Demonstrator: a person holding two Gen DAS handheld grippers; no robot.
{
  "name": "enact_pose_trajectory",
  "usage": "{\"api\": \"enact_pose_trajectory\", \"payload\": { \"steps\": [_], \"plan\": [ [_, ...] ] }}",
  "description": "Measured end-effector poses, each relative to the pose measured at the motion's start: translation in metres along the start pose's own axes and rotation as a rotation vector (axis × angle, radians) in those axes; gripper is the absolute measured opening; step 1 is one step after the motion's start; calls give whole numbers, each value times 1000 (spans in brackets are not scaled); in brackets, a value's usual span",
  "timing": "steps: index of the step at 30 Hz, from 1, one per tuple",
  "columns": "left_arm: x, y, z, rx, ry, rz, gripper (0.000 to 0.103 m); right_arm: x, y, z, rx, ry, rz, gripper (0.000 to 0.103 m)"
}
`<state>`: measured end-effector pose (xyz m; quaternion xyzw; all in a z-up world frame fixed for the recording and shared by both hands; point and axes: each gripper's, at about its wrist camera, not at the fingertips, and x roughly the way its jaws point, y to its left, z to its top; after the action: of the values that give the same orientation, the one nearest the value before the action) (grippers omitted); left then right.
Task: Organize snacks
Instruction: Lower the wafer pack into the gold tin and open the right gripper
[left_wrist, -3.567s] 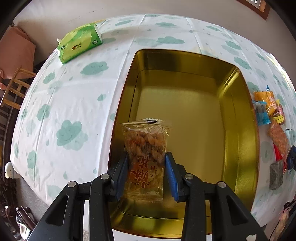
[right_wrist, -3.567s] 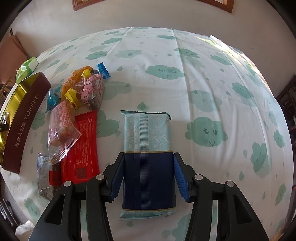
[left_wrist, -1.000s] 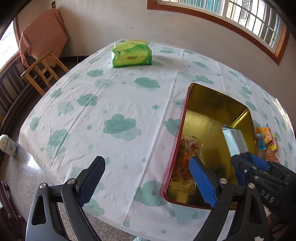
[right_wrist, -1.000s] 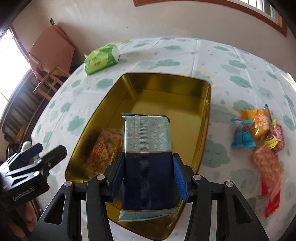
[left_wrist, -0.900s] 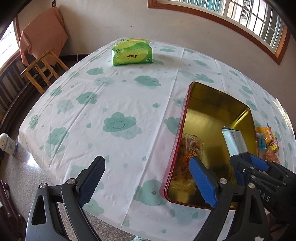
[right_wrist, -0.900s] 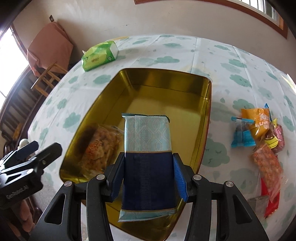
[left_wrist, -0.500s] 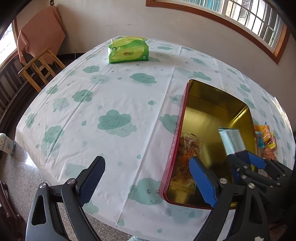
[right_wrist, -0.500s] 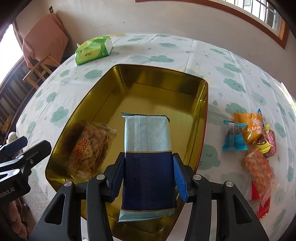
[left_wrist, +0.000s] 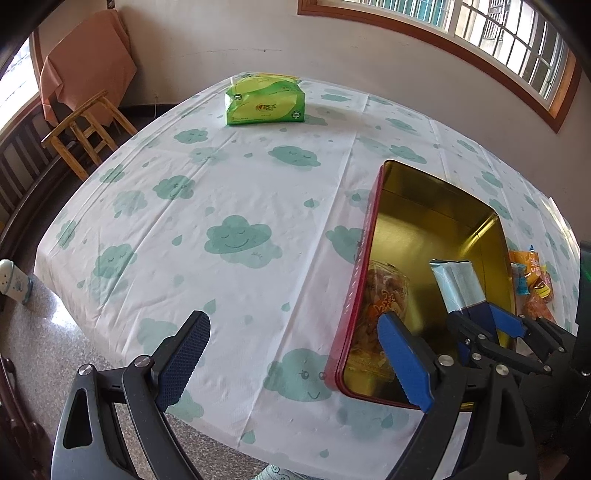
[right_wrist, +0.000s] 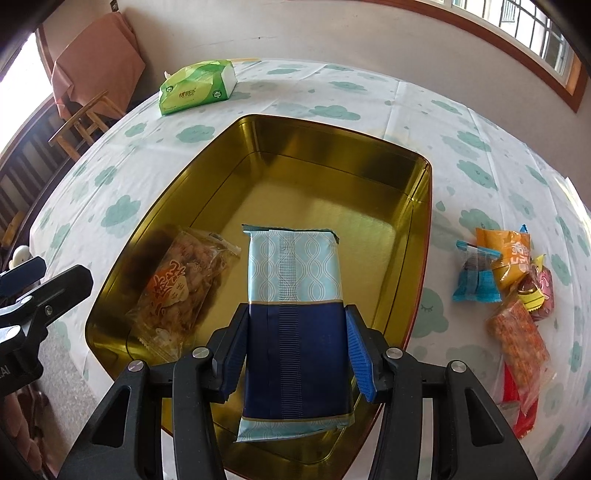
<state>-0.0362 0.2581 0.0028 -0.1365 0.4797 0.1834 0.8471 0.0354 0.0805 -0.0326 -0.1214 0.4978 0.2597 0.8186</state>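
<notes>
Cloud-print tablecloth (left_wrist: 236, 206) is seen w/ a gold tin (right_wrist: 325, 192) on it. Blue snack pack (right_wrist: 295, 325) is squeezed by right gripper (right_wrist: 295, 350) over the tin. Left gripper (left_wrist: 291, 354) is spread wide, nothing held.

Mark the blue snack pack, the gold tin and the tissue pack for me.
blue snack pack (right_wrist: 295, 347), right wrist view, dark lower half.
gold tin (right_wrist: 332, 192), right wrist view, bare floor.
tissue pack (left_wrist: 265, 104), left wrist view, front face.

tin (right_wrist: 421, 206): mid-table
peanut packet (right_wrist: 181, 291): inside tin — left side
loose snacks (right_wrist: 509, 280): right of tin
tissue pack (right_wrist: 197, 86): behind tin — far-left
</notes>
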Motion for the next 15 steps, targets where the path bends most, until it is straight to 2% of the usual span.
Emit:
{"api": "enact_pose_trajectory", "payload": {
  "steps": [15],
  "plan": [
    [-1,8,-5,-18,10,6,90,0,5,-1,-11,4,3,51]
  ]
}}
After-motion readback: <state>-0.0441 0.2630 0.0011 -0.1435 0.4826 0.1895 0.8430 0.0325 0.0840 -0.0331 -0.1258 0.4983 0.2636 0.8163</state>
